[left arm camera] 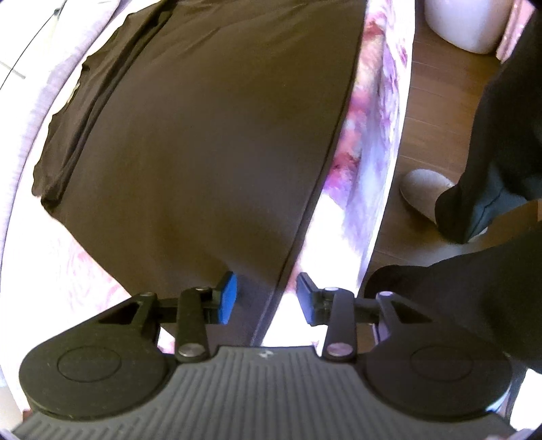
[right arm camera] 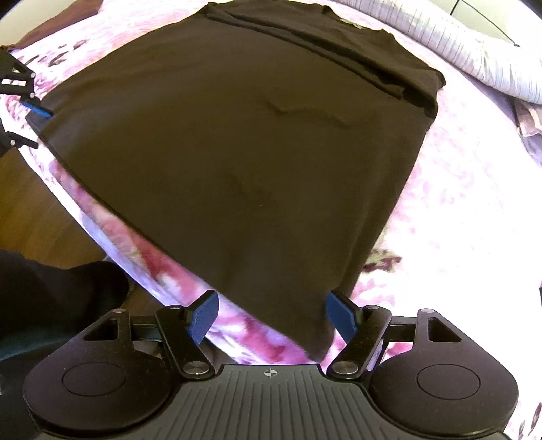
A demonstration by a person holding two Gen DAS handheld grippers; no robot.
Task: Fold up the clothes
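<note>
Where spread flat across the flowered bed cover (right arm camera: 457, 210), fills most of both views as one dark shirt (right arm camera: 237, 152), with a narrow fold of cloth turned in along the far, collar end. Keeps the near hem just inside the bed edge (left arm camera: 382, 169) and parallel to it, with wooden floor (left arm camera: 440, 101) beyond. Leaves a broad strip of bare cover free on the side away from that edge, up to a striped quilt roll (right arm camera: 457, 44).

At the left claw (left arm camera: 267, 298): partly open, astride the hem near one corner, with cloth between the blue pads (left arm camera: 227, 298) and a gap on each side in its own view. Nothing clamped.

At the right claw (right arm camera: 272, 314): wide open over the other hem corner, with cloth below and between the fingers. Not gripped.

By count: one shirt, two claws, one bed, one striped roll, one pale slipper (left arm camera: 423, 193) plainly seen on the floor, one white tub (left arm camera: 464, 23), one dark trouser leg (left arm camera: 491, 152).
</note>
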